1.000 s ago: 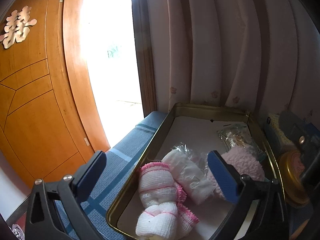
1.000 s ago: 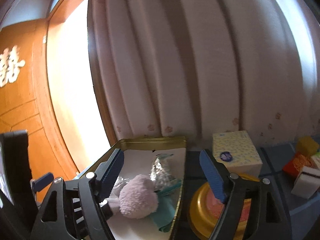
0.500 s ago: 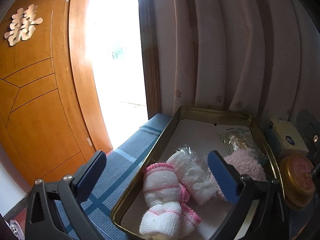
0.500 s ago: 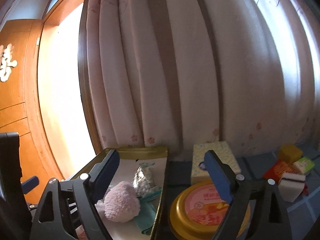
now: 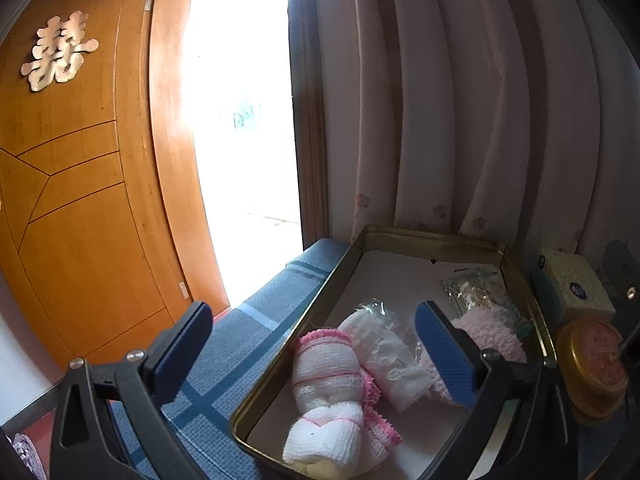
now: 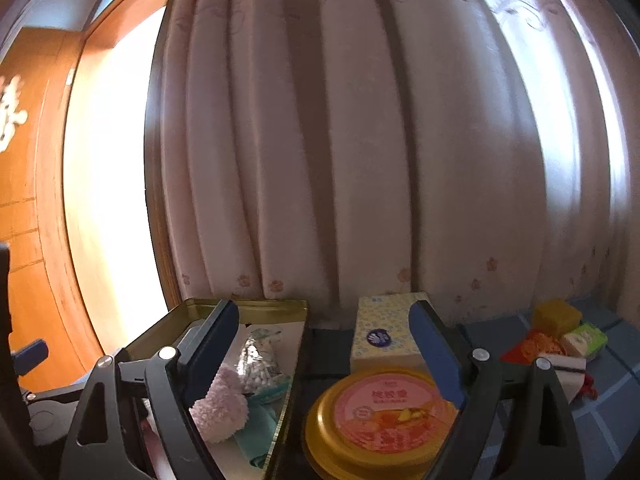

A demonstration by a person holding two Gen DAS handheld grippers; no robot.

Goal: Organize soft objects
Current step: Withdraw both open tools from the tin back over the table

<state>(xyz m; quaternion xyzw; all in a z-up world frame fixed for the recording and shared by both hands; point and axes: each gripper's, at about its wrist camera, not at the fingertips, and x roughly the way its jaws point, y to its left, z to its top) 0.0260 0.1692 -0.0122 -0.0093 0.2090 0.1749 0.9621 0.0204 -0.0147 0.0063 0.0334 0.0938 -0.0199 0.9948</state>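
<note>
A gold tin tray on the blue checked cloth holds the soft things: a pink-and-white gauze roll, a white lace piece in clear plastic, a pink fluffy ball and a small bag of beads. My left gripper hovers open over the tray's near left corner, with nothing between its fingers. My right gripper is open too, spanning the tray's right rim and a round gold tin, and it grips nothing. In the right wrist view the fluffy ball lies by the left finger.
A patterned tissue box stands behind the round tin. Sponges and small coloured packs lie at the far right. A pink curtain hangs close behind the table. A wooden door and a bright doorway are to the left.
The right wrist view has swung up and to the right, so the tray slid left and the round tin came to the centre. The right jaws widened slightly. The left gripper barely moved.
</note>
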